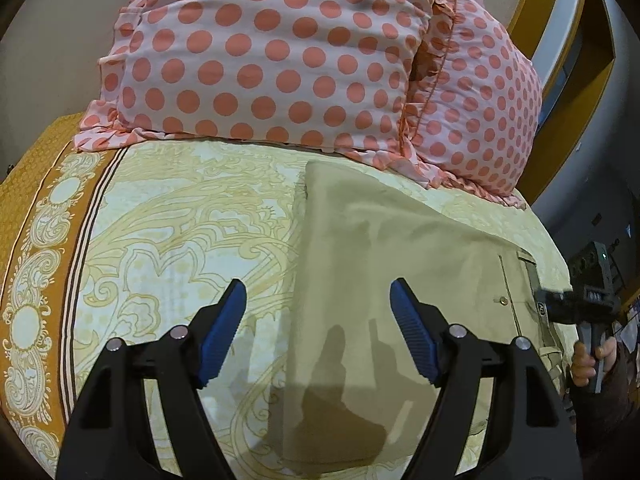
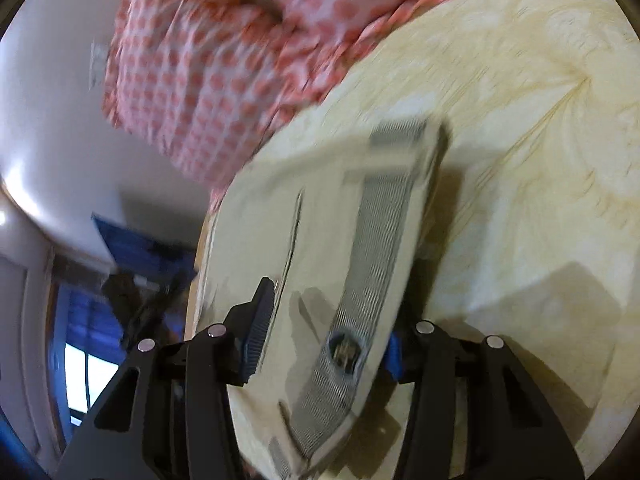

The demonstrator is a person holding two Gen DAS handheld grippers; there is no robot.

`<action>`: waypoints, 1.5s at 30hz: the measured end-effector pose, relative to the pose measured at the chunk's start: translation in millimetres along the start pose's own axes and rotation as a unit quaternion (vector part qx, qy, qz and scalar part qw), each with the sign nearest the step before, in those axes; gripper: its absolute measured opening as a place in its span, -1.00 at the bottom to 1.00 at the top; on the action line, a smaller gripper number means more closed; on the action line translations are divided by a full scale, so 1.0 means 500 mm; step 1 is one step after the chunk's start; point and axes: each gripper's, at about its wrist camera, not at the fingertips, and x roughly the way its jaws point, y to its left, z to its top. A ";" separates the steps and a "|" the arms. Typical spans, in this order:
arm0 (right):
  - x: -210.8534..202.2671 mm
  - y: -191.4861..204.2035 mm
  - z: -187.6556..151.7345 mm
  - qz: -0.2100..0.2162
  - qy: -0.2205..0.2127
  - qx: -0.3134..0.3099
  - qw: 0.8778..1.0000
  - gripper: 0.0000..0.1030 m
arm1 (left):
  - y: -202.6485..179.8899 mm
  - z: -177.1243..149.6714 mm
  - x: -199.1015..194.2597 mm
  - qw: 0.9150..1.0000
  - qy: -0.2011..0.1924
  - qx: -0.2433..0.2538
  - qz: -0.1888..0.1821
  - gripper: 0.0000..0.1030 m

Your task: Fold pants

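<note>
The pants (image 1: 384, 280) are spread flat on the bed (image 1: 168, 216), already doubled into a long beige strip that runs ahead of and between the left gripper (image 1: 318, 308) fingers. Those blue-padded fingers (image 1: 224, 328) are held wide apart above the cloth with nothing between them, seemingly poised to take an edge. Far off to the right of them, at the waist end, the right gripper (image 1: 560, 306) is seen. In the blurred right wrist view, the right gripper (image 2: 324, 344) is spread across the waistband (image 2: 372, 240), its left pad (image 2: 260, 320) lying against the fabric and the other mostly hidden behind it; whether the cloth is actually pinched cannot be told. The waist looks raised off the sheet, probably for folding over. Spotted pillows (image 1: 280, 52) lie beyond the fingertips.
</note>
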 end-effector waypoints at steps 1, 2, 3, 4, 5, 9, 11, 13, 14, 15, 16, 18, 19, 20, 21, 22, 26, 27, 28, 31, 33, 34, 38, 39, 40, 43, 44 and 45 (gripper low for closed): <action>-0.004 -0.006 -0.006 0.012 0.004 0.006 1.000 -0.02 | 0.001 0.001 0.002 1.000 0.002 0.002 0.001 0.45; -0.005 -0.009 -0.003 0.020 0.003 0.009 1.000 -0.02 | 0.002 0.003 0.006 1.000 0.004 0.004 0.004 0.45; -0.001 -0.011 0.003 0.023 0.001 0.009 1.000 -0.06 | 0.002 0.006 0.011 1.000 0.006 0.006 0.005 0.45; 0.003 -0.010 0.005 0.020 -0.001 0.008 1.000 -0.07 | 0.003 0.011 0.018 1.000 0.009 0.007 0.008 0.45; 0.011 -0.005 0.008 0.017 -0.001 0.002 1.000 -0.08 | 0.005 0.016 0.023 1.000 0.011 0.009 0.009 0.45; 0.028 -0.014 0.008 0.030 0.007 0.003 1.000 -0.67 | 0.022 0.045 0.050 1.000 0.027 -0.003 -0.004 0.45; 0.023 -0.032 0.006 0.056 0.004 0.019 0.998 -0.68 | 0.028 0.058 0.069 0.999 0.042 -0.007 -0.026 0.43; 0.025 -0.035 0.007 0.062 0.003 0.021 0.998 -0.68 | 0.023 0.071 0.092 0.998 0.057 -0.006 -0.041 0.42; 0.024 -0.035 0.007 0.062 0.003 0.020 0.998 -0.68 | 0.019 0.081 0.110 0.997 0.066 -0.004 -0.048 0.42; 0.024 -0.034 0.007 0.062 0.004 0.020 0.998 -0.68 | 0.017 0.088 0.123 0.996 0.072 -0.005 -0.053 0.40; 0.024 -0.034 0.008 0.061 0.005 0.019 0.998 -0.68 | 0.015 0.095 0.135 0.995 0.076 -0.006 -0.058 0.40; 0.023 -0.036 0.009 0.065 0.006 0.022 0.998 -0.68 | 0.012 0.110 0.168 0.993 0.092 -0.015 -0.073 0.38; 0.025 -0.036 0.010 0.066 0.007 0.023 0.998 -0.68 | 0.011 0.114 0.180 0.992 0.100 -0.017 -0.075 0.37; 0.027 -0.035 0.010 0.067 0.006 0.024 0.997 -0.68 | 0.009 0.117 0.198 0.990 0.112 -0.018 -0.080 0.30; 0.027 -0.036 0.011 0.068 0.006 0.024 0.997 -0.68 | 0.005 0.117 0.206 0.990 0.111 -0.017 -0.081 0.19; 0.025 -0.038 0.012 0.069 0.006 0.025 0.997 -0.69 | 0.003 0.120 0.213 0.990 0.110 -0.018 -0.091 -0.11; 0.012 -0.017 0.051 0.068 -0.002 0.004 0.998 -0.72 | 0.013 0.125 0.220 0.988 0.100 -0.059 -0.105 -0.73; 0.010 -0.008 0.068 0.063 -0.007 -0.006 0.998 -0.73 | 0.006 0.128 0.216 0.989 0.094 -0.050 -0.098 -0.74; 0.008 0.000 0.084 0.057 -0.012 -0.017 0.998 -0.73 | -0.001 0.131 0.211 0.992 0.082 -0.043 -0.089 -0.75; 0.010 0.019 0.157 0.031 -0.038 -0.048 0.998 -0.74 | -0.003 0.155 0.200 0.993 0.044 -0.061 -0.088 -0.75; 0.014 0.019 0.195 0.023 -0.050 -0.057 0.997 -0.74 | -0.005 0.174 0.196 0.994 0.012 -0.070 -0.082 -0.75; 0.020 0.014 0.213 0.004 -0.056 -0.065 0.996 -0.74 | -0.005 0.180 0.202 0.995 0.008 -0.071 -0.076 -0.74; 0.063 -0.025 0.232 -0.061 -0.041 -0.052 0.996 -0.50 | 0.002 0.170 0.260 0.995 0.063 -0.074 -0.007 -0.39; 0.060 -0.028 0.230 -0.076 -0.041 -0.048 0.995 -0.21 | 0.004 0.167 0.256 0.995 0.061 -0.073 0.005 -0.26; 0.045 -0.021 0.227 -0.113 -0.050 -0.054 0.991 -0.05 | 0.004 0.164 0.246 0.996 0.054 -0.073 0.014 -0.25; -0.028 0.020 0.199 -0.156 -0.112 -0.092 0.977 0.21 | -0.002 0.151 0.178 0.997 0.023 -0.058 0.045 -0.05; -0.047 0.030 0.186 -0.135 -0.121 -0.097 0.979 0.26 | -0.011 0.138 0.141 0.998 0.008 -0.056 0.040 0.11; -0.055 0.036 0.176 -0.107 -0.117 -0.096 0.983 0.31 | -0.022 0.124 0.113 0.998 -0.006 -0.055 0.024 0.26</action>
